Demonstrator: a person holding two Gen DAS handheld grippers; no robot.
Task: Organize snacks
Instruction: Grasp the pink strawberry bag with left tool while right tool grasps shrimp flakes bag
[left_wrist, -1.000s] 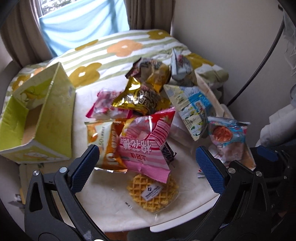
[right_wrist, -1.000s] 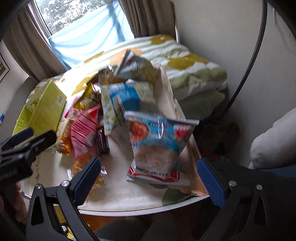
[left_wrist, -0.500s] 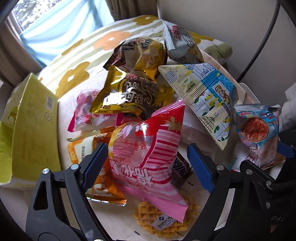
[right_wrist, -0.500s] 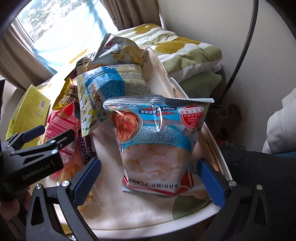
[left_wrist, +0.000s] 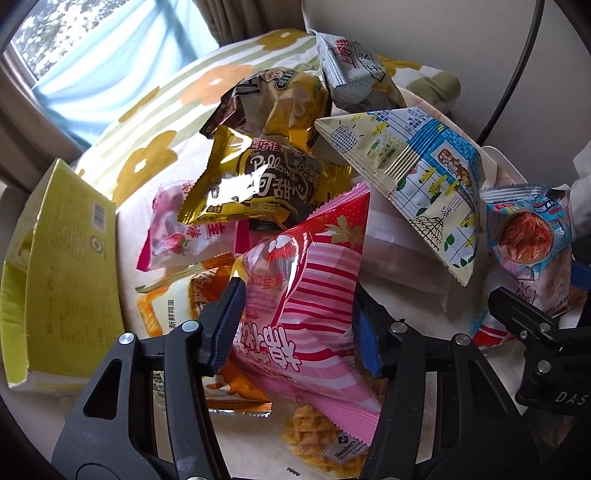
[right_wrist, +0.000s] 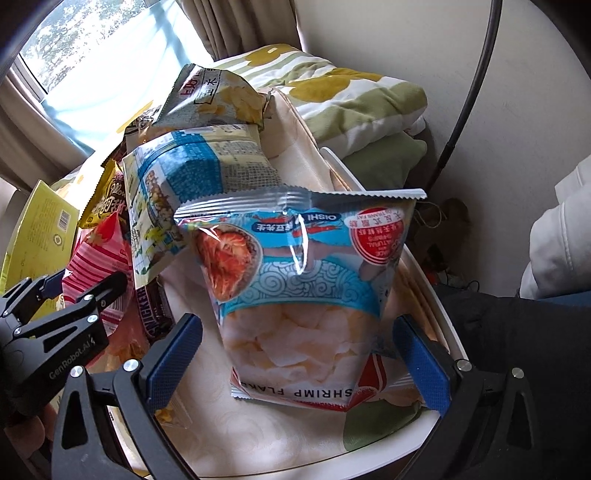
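Note:
A pile of snack bags lies on a cloth-covered round table (right_wrist: 369, 454). My left gripper (left_wrist: 299, 325) is shut on a pink-and-red striped bag (left_wrist: 306, 280), its blue pads pressing both sides. My right gripper (right_wrist: 295, 362) is open, its pads either side of a blue shrimp flakes bag (right_wrist: 306, 288) and not touching it. That bag shows at the right of the left wrist view (left_wrist: 528, 251). A gold Pillows bag (left_wrist: 258, 181), a white-and-blue bag (left_wrist: 417, 170), an orange bag (left_wrist: 177, 314) and a waffle pack (left_wrist: 321, 439) lie around.
An open yellow-green cardboard box (left_wrist: 62, 277) stands at the table's left. A flowered quilt (right_wrist: 332, 85) lies behind the table, with a curtained window beyond. A Snickers bar (right_wrist: 155, 310) lies between the two grippers. A black cable runs along the wall at right.
My left gripper moved forward and closed its jaws on the pink striped bag. My right gripper moved closer to the shrimp flakes bag and stayed open.

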